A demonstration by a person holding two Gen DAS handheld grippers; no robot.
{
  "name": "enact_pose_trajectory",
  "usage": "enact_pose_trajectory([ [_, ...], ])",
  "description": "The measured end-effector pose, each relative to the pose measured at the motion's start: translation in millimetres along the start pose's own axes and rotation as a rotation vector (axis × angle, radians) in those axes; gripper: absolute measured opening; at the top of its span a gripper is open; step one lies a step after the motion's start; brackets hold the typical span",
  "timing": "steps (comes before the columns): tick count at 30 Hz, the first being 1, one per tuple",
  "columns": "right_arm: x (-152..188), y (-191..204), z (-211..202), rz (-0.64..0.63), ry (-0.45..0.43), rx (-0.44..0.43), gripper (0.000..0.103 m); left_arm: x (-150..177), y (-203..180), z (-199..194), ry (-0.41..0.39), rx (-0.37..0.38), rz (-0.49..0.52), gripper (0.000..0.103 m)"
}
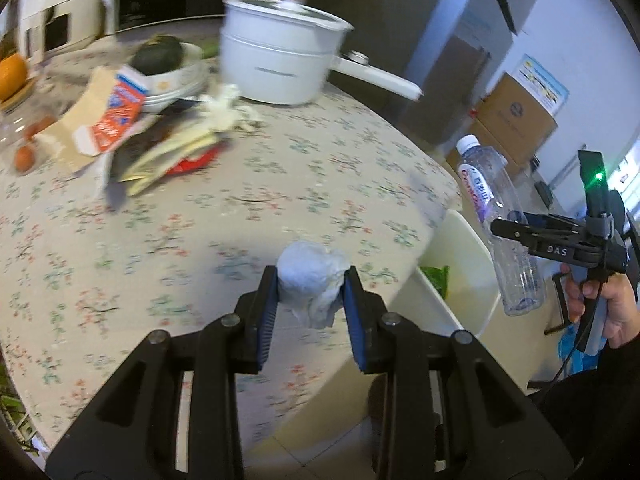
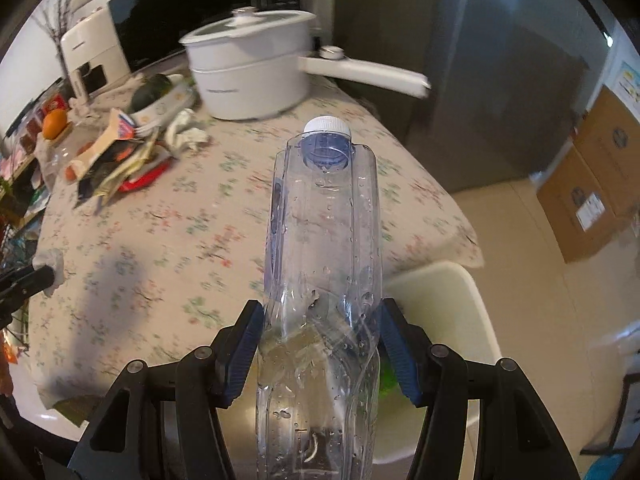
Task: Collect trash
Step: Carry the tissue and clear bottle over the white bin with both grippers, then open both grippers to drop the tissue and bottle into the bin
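Carrying step: left gripper (image 1: 310, 292) clamps crumpled tissue (image 1: 310, 280) over table edge (image 1: 432, 216); right gripper (image 2: 320, 344) clamps empty bottle (image 2: 324, 240) above white bin (image 2: 460, 292); next, likely centre both over bin, release

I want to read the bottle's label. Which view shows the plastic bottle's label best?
The left wrist view: the plastic bottle shows side-on, label facing the camera, held by the right gripper. The right wrist view shows the bottle along its length, the label only an edge-on blue strip.
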State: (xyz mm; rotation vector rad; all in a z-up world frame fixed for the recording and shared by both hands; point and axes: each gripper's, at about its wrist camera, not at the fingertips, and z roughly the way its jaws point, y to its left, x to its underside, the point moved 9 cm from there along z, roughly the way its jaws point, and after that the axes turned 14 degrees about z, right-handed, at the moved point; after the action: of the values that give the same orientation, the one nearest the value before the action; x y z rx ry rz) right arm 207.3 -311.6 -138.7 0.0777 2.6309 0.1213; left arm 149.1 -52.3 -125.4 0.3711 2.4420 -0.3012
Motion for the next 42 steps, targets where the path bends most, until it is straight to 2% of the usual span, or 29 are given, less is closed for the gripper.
enact_pose_trajectory([
  [9, 15.3, -72.1, 13.3, 0.085, 0.033, 0.046, 0.061, -20.1, -88.4, 40.2, 0.032, 0.095, 0.119, 0.034],
  [15, 17.8, -102.3, 21.1, 0.114, 0.023, 0.058, 0.061, -25.6, -135.1, 65.8, 0.043, 0.158, 0.176, 0.034],
  [22, 25.5, -131.2, 36.4, 0.168, 0.072, 0.076, 0.061, -21.4, -181.2, 111.9, 0.086, 0.187, 0.257, 0.034],
  [31, 31.7, -161.9, 33.0, 0.239, 0.081, 0.086, 0.061, -31.3, -210.7, 172.9, 0.091, 0.232, 0.224, 0.035],
  [37, 29.6, -170.0, 33.9, 0.271, 0.073, 0.091, 0.061, -25.2, -222.6, 196.5, 0.111, 0.24, 0.225, 0.036],
  [40, 28.9, -172.7, 36.0, 0.274, 0.072, 0.099, 0.061, -23.4, -221.9, 197.6, 0.112, 0.193, 0.255, 0.044],
  [42, 27.8, -172.6, 37.0, 0.275, 0.07, 0.105, 0.061, -24.6, -218.7, 193.9, 0.112, 0.174, 0.263, 0.054],
])
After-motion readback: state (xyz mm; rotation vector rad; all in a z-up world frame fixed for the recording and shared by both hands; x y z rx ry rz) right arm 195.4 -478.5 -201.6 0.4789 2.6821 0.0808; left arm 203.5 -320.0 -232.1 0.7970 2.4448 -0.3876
